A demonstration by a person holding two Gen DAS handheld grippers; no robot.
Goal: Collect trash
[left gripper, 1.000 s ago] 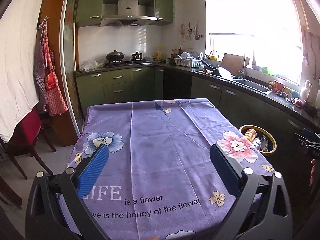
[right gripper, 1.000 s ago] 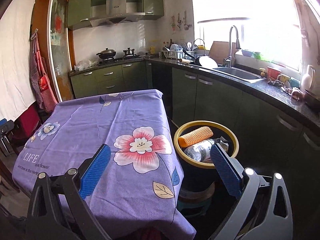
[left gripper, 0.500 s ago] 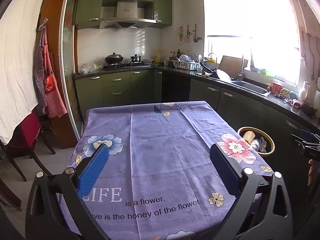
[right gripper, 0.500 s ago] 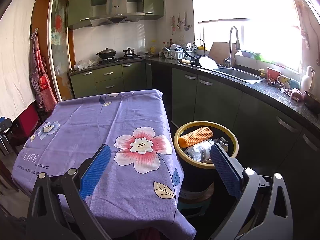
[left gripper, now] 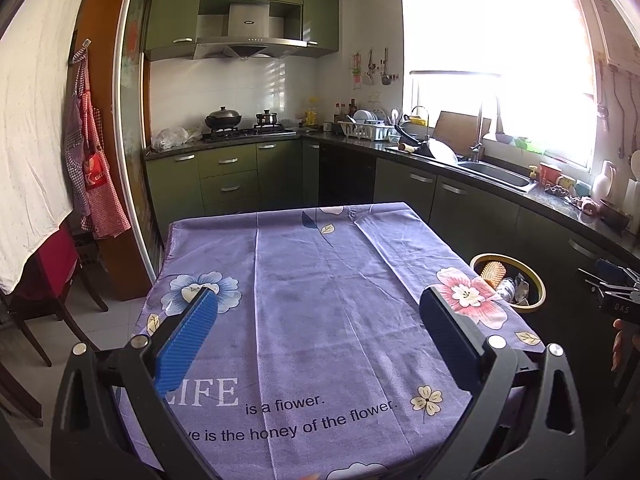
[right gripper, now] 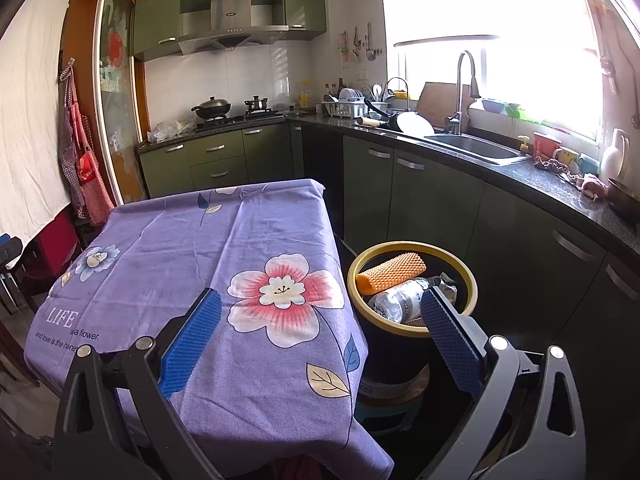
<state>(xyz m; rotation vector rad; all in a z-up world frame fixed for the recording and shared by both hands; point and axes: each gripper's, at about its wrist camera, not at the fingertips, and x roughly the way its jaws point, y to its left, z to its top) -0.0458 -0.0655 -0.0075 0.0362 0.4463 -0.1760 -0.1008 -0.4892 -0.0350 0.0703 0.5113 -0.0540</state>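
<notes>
A black bin with a yellow rim [right gripper: 472, 280] [left gripper: 540, 288] stands on a stool right of the table. Inside lie an orange foam net [right gripper: 390, 272], a clear plastic bottle [right gripper: 398, 300] and a crumpled wrapper [right gripper: 446, 286]. My right gripper [right gripper: 320, 320] is open and holds nothing; it hovers over the table's right front corner beside the bin. My left gripper [left gripper: 318, 324] is open too, with nothing between its blue pads, above the table's near edge. The purple flowered tablecloth [left gripper: 320, 300] [right gripper: 200, 248] has nothing on it.
Green cabinets and a dark counter [right gripper: 520, 184] with sink, dishes and cups run along the right and back walls. A stove with pots [left gripper: 240, 128] is at the back. Red chairs [left gripper: 52, 272] stand left of the table. The other gripper and a hand [left gripper: 618, 308] show at the far right.
Both views have pulled back and risen slightly, so more of the ceiling and kitchen shows. Both grippers stay open and the bin's contents are unchanged.
</notes>
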